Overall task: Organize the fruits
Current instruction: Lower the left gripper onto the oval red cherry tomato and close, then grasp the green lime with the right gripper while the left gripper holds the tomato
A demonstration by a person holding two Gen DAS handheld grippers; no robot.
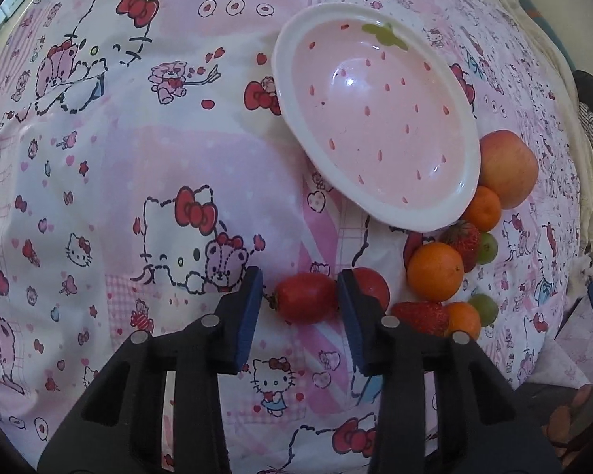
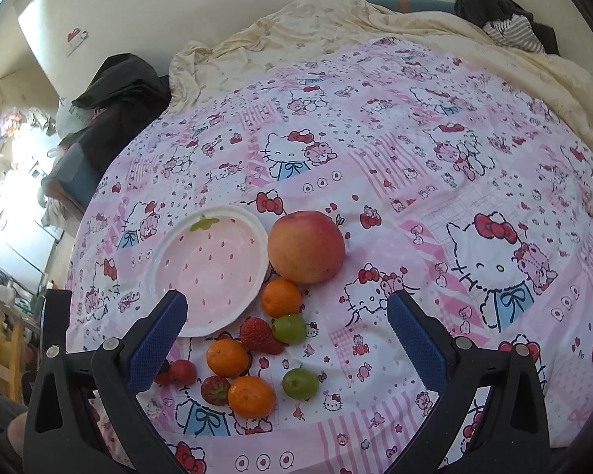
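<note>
Left tongs (image 1: pixel 300 300) clamp the oblong red tomato (image 1: pixel 306 297) for the empty bowl (image 1: pixel 470 181); right tongs (image 2: pixel 286 316) hover apart.

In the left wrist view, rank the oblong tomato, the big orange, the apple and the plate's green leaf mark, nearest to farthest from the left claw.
1. Oblong tomato, between the left claw fingers.
2. Big orange, right of the claw.
3. Apple, beyond the plate's right rim.
4. Green leaf mark, on the plate's far side.

both wrist views downward, sharing plate (image 1: pixel 446 213) (image 2: pixel 253 237).
</note>
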